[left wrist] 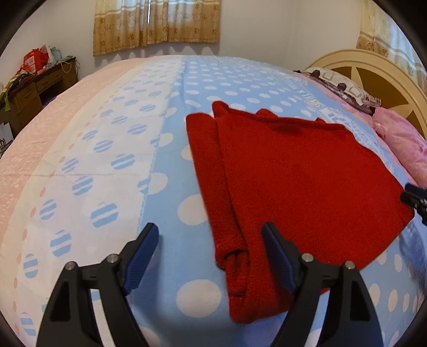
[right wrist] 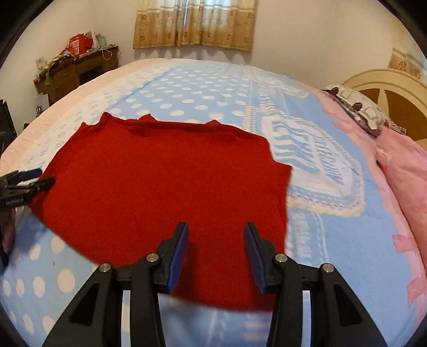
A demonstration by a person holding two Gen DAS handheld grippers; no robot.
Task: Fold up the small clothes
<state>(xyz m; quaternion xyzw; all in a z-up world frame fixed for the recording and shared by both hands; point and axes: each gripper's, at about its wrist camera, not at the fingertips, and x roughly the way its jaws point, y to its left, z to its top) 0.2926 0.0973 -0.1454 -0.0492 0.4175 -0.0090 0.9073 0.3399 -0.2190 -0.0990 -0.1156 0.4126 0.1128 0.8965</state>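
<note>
A bedroom is shown from two cameras mounted on hand-held grippers, both looking across a wide bed. At the far left, a dark wooden desk (left wrist: 32,90) piled with red boxes and other clutter is seen against the wall. Beside it, the bed is covered by a blanket (left wrist: 112,149) patterned in pink, white and light blue with polka dots.

In the left wrist view, the left gripper (left wrist: 210,256) is held low over the blanket, its jaws spread wide with nothing between them; one blue-padded finger is seen over bare blanket and the other over the near edge of the garment. A red knitted sweater (left wrist: 293,181) is laid flat on the blue part of the blanket, with a sleeve folded in along its left side.

In the right wrist view, the same sweater (right wrist: 165,181) is spread in the middle of the frame. The right gripper (right wrist: 216,253) is positioned over the sweater's near hem, its jaws moderately parted and empty. Whether the fingers touch the fabric cannot be told.

At the back, beige patterned curtains (right wrist: 194,24) hang on the wall. To the right, a patterned pillow (right wrist: 357,106), a pink quilt (right wrist: 403,170) and a cream headboard (right wrist: 392,88) are seen.
</note>
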